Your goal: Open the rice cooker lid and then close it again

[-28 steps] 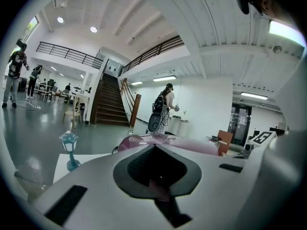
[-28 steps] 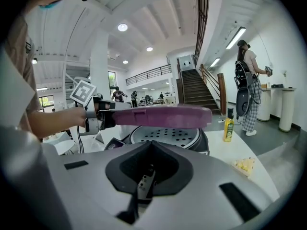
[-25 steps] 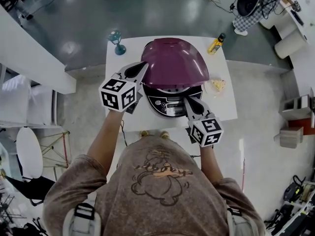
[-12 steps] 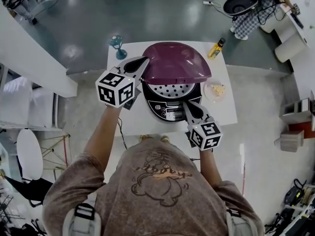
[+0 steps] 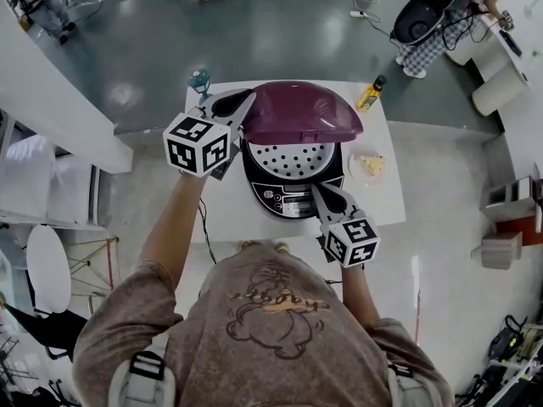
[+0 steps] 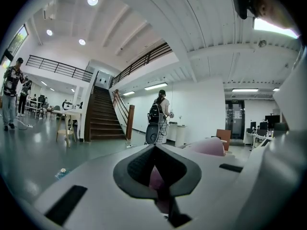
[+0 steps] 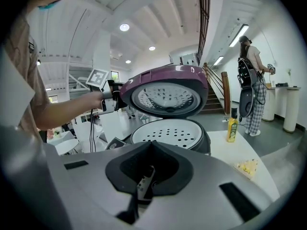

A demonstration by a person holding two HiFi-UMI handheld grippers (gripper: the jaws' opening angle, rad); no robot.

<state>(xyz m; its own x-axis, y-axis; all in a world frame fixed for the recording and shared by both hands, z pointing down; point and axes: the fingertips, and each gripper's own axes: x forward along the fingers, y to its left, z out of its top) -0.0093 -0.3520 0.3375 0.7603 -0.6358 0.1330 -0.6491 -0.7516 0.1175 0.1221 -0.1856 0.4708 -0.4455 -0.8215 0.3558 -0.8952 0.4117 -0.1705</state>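
Underneath, white table [image 5: 382, 202] (glossy floor [image 5: 297, 24])

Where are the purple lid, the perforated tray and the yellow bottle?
purple lid [image 5: 301, 113], head view, middle of its top shell.
perforated tray [image 5: 293, 161], head view, centre of the holed white surface.
yellow bottle [image 5: 371, 96], head view, on its body.
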